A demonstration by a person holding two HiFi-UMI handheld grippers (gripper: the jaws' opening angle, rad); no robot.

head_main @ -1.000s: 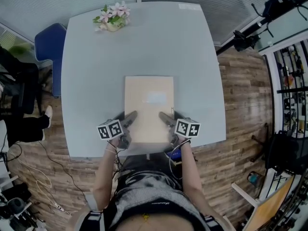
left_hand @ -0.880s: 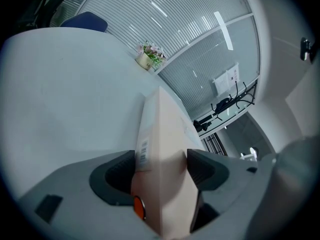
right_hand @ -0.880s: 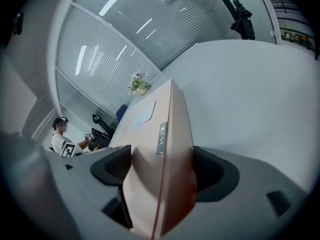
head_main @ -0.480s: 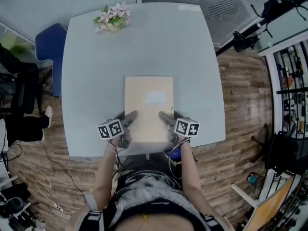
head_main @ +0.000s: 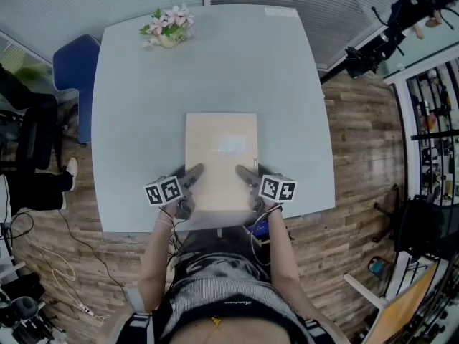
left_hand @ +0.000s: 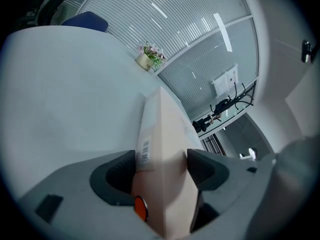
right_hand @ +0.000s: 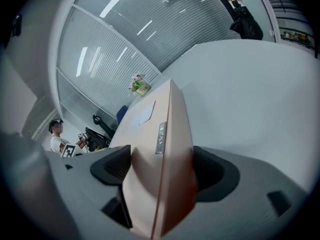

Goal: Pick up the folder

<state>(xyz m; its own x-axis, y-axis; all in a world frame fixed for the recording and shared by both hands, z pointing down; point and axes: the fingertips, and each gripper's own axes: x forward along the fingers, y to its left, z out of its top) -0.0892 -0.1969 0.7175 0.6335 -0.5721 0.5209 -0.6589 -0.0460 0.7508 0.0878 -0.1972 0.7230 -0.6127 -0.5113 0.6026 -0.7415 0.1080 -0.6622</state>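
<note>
A thick tan folder (head_main: 221, 156) with a pale label lies on the grey table (head_main: 143, 106), near its front edge. My left gripper (head_main: 188, 178) is shut on the folder's near left corner, and my right gripper (head_main: 246, 177) is shut on its near right corner. In the left gripper view the folder's edge (left_hand: 162, 154), with a barcode sticker, fills the gap between the dark pads (left_hand: 117, 171). The right gripper view shows the folder's spine (right_hand: 165, 149) squeezed between both pads (right_hand: 207, 171).
A small pot of pink flowers (head_main: 168, 29) stands at the table's far left corner. A blue chair (head_main: 72, 67) sits left of the table. Stands and cables (head_main: 373, 49) crowd the wooden floor to the right. A person (right_hand: 56, 136) shows far off in the right gripper view.
</note>
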